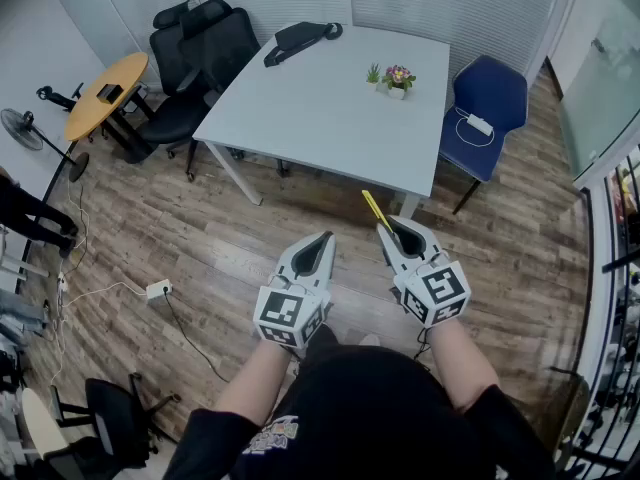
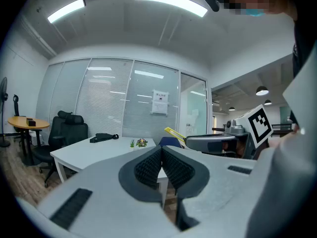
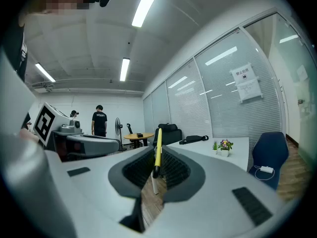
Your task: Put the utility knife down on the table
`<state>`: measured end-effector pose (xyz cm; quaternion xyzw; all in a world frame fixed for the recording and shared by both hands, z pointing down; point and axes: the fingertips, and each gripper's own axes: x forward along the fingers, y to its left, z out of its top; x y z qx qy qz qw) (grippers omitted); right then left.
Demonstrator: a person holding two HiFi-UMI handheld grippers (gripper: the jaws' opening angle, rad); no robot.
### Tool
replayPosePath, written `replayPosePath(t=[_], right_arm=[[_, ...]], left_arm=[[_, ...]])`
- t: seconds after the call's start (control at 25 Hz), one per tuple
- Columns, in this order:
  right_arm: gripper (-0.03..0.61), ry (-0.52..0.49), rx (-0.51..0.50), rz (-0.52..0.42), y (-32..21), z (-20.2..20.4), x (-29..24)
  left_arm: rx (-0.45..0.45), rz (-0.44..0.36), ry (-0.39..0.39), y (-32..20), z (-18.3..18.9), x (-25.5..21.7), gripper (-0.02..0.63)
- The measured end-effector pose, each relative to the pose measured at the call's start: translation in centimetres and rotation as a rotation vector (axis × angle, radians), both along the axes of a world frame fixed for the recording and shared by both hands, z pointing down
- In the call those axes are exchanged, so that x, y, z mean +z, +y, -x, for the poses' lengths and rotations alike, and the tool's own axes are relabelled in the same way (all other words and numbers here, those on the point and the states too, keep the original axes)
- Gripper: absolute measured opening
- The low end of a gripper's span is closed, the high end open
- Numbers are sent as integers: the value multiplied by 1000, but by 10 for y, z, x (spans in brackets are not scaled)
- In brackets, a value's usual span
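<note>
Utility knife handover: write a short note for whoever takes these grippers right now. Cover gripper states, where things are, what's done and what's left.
Left gripper: shut, nothing between the jaws, held over the wood floor.
Right gripper: shut on the yellow utility knife, which sticks out past the jaw tips.
White table: ahead, not under the grippers. The potted plants and black bag sit toward its far side; the near part is bare.
Done: knife gripped.
Left: step to the table, lower the knife onto the bare part, open the right jaws.
</note>
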<state>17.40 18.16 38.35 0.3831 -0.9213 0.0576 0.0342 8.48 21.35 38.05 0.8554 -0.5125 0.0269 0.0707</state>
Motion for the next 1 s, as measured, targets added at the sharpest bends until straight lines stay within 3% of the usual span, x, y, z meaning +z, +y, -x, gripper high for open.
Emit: replayPosePath(t=[0.56, 1.0], right_arm=[[52, -2, 1, 16, -24, 9, 7], [52, 18, 16, 40, -59, 44, 14]], left_arm=[[5, 19, 1, -23, 10, 7, 6], [17, 35, 18, -59, 48, 12, 6]])
